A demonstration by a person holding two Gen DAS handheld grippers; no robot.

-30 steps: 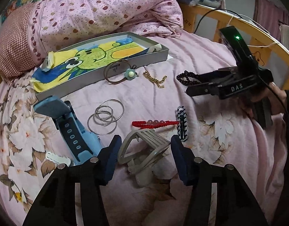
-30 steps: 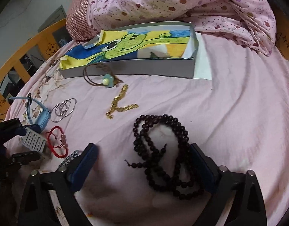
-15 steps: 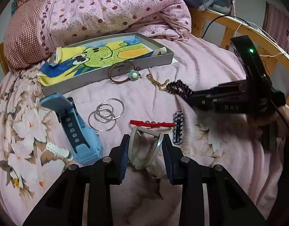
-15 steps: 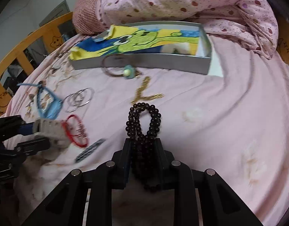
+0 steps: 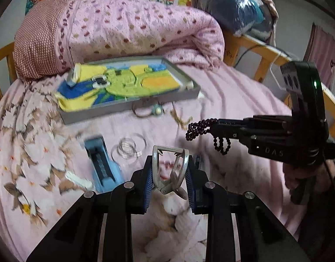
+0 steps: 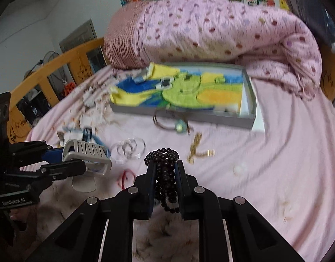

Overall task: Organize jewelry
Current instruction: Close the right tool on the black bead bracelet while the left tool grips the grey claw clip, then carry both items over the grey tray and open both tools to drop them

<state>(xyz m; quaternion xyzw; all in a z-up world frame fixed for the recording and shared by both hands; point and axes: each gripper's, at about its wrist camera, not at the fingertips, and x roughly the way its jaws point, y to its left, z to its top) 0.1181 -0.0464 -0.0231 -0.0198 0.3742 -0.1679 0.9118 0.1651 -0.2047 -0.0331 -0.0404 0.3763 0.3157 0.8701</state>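
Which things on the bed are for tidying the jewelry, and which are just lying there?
For the job:
left gripper holding the grey hair claw
right gripper holding the dark bead necklace
grey tray
gold chain
silver rings
red bracelet

Just lying about:
pink quilt
blue watch
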